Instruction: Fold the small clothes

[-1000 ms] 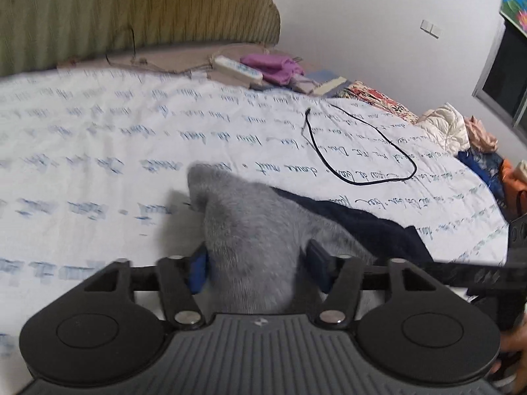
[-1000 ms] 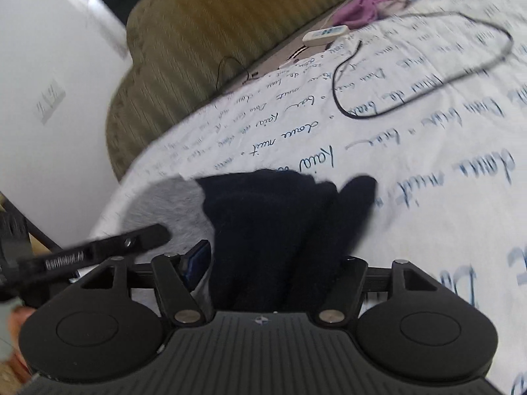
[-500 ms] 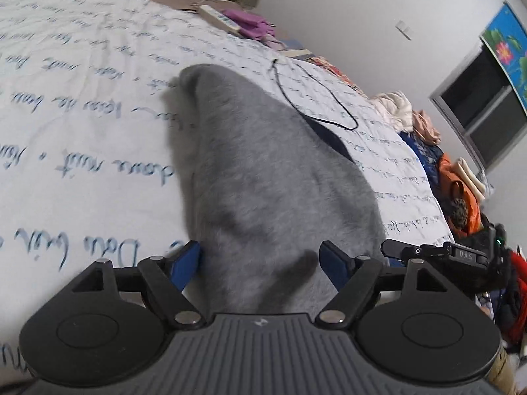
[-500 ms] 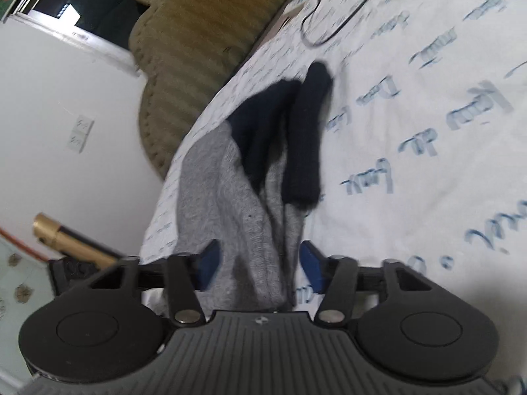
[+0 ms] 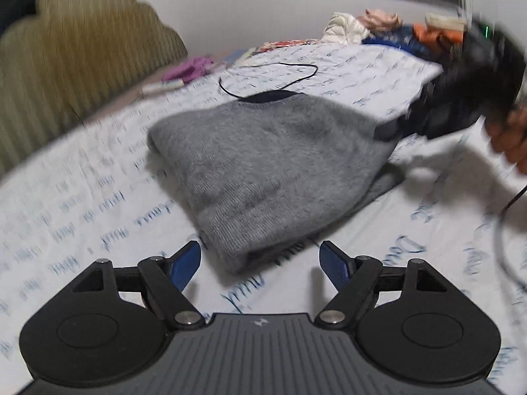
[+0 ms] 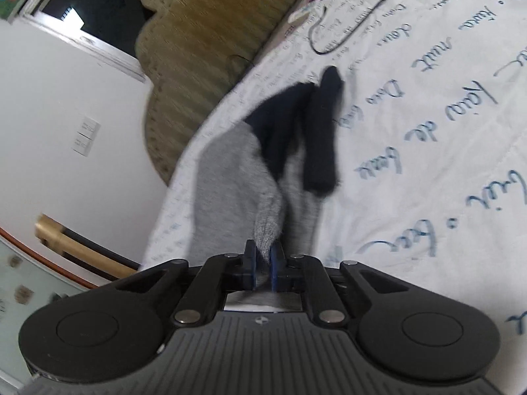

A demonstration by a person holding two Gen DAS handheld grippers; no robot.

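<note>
A grey knit garment (image 5: 263, 171) with dark navy parts (image 6: 316, 131) lies folded on the white bedsheet (image 5: 82, 214). My left gripper (image 5: 260, 263) hangs open just short of the garment's near corner, and its blue pads (image 5: 184, 263) touch nothing. My right gripper (image 6: 263, 260) is shut on the grey edge, with the fabric pinched between its pads. In the left wrist view the right gripper (image 5: 388, 131) holds the garment's right end, with a person's hand (image 5: 513, 131) behind it. The navy parts stretch away from the right gripper.
A black cable (image 5: 280, 75) loops on the sheet beyond the garment. A purple cloth (image 5: 191, 67) and a white remote (image 5: 164, 85) lie near the olive headboard (image 5: 66, 65). A pile of clothes (image 5: 378, 26) sits at the bed's far side.
My left gripper has let go of the grey fabric, opened wider and drawn back from it. My right gripper has closed on the grey edge.
</note>
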